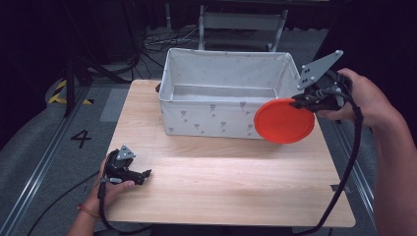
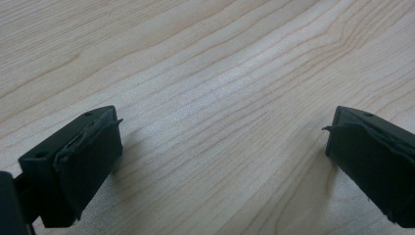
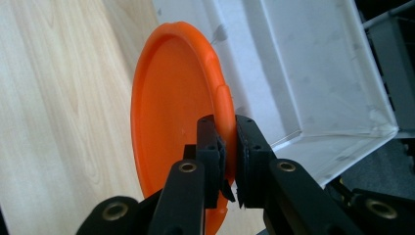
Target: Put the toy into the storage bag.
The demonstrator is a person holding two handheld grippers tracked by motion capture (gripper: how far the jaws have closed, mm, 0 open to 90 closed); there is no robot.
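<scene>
An orange plate point(image 1: 284, 121) hangs in the air, tilted on edge, just in front of the right front corner of the white fabric bin point(image 1: 216, 120). My right gripper point(image 1: 301, 101) is shut on the plate's rim; in the right gripper view the two black jaws pinch the rim of the orange plate point(image 3: 171, 117) at my right gripper point(image 3: 229, 142). My left gripper point(image 1: 145, 174) rests low on the wooden table point(image 1: 221, 187) near its front left corner. In the left gripper view it point(image 2: 222, 142) stands open with only bare wood between the fingers point(image 2: 88, 156).
The white fabric bin point(image 3: 313, 78) with a grey print stands at the back of the table, its inside pale and bare where visible. A cable point(image 1: 351, 162) trails from the right gripper down past the table's right edge. Dark floor and cables surround the table.
</scene>
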